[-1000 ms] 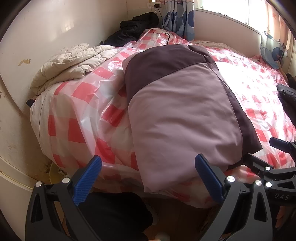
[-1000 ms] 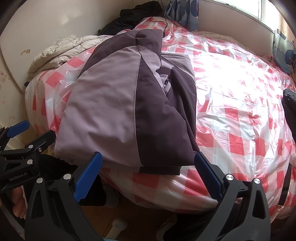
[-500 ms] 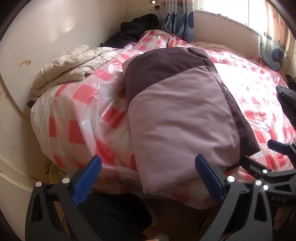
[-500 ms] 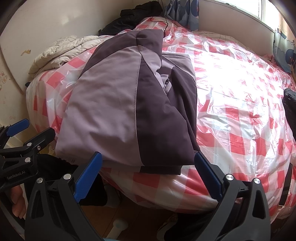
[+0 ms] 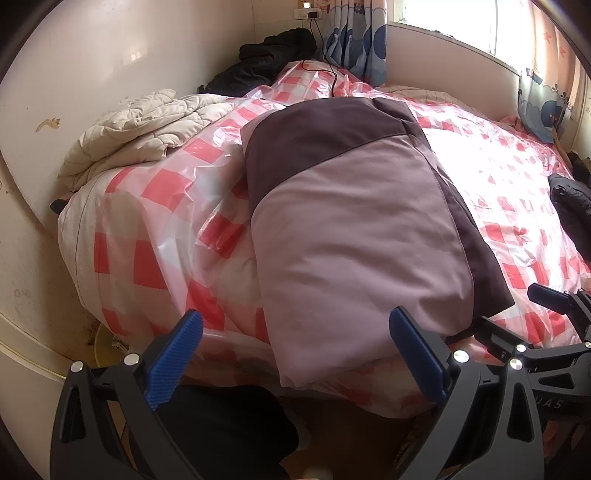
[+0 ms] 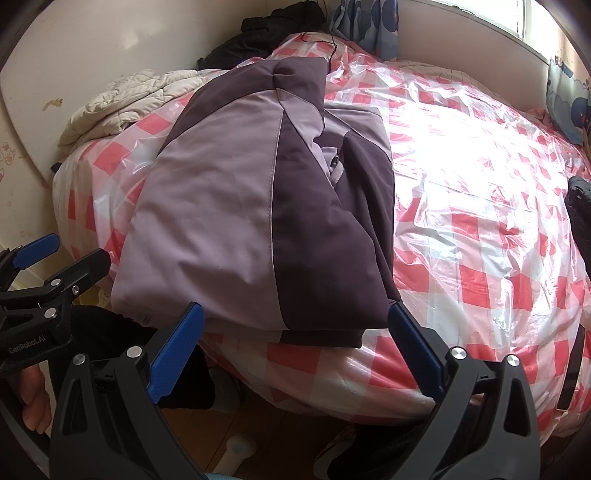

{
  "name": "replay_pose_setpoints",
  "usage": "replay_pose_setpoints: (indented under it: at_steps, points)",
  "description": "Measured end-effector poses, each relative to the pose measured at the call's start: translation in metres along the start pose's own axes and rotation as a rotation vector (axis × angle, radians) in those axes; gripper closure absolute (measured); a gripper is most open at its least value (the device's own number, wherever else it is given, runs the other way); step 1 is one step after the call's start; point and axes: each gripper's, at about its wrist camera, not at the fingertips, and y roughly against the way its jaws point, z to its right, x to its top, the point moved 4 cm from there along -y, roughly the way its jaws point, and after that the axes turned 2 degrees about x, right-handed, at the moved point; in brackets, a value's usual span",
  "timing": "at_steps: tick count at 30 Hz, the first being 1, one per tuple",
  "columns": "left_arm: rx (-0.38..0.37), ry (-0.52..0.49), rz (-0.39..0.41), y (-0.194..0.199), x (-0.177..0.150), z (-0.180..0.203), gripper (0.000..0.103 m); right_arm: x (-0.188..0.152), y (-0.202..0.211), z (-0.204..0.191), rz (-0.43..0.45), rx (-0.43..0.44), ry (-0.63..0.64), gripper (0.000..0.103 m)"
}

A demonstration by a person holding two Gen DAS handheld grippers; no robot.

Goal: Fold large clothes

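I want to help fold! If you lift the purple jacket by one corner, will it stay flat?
Probably not. The folded two-tone purple padded jacket looks soft and puffy, so it would likely droop and unfold. It may also slide easily on the shiny red-checked plastic sheet.

A home bedroom: a bed (image 5: 155, 236) under a red-and-white checked plastic sheet (image 6: 480, 236), a cream quilt (image 5: 129, 133) bunched by the wall, patterned curtains (image 5: 358, 40) at a bright window (image 5: 454, 18), a wall socket (image 5: 308, 14) with a cable, wooden floor (image 6: 207, 435).

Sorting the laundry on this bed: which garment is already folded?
The two-tone purple jacket, a flat rectangle at the bed's near edge. The cream quilted one and black one lie crumpled behind.
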Motion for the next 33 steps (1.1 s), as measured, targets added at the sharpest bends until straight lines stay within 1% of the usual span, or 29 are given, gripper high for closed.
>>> replay_pose_setpoints:
  at_steps: [12, 21, 33]
  points:
    - [-0.013, 0.007, -0.005, -0.001, 0.000, 0.001, 0.007, -0.001, -0.004, 0.004, -0.010, 0.009, 0.001, 0.007]
    - [-0.049, 0.028, -0.032, -0.004, -0.001, 0.001, 0.007, -0.002, -0.007, 0.006, -0.015, 0.015, -0.003, 0.007]
    - [-0.053, 0.046, -0.052, -0.009, 0.003, 0.001, 0.007, -0.003, -0.010, 0.014, -0.020, 0.031, -0.016, 0.007]
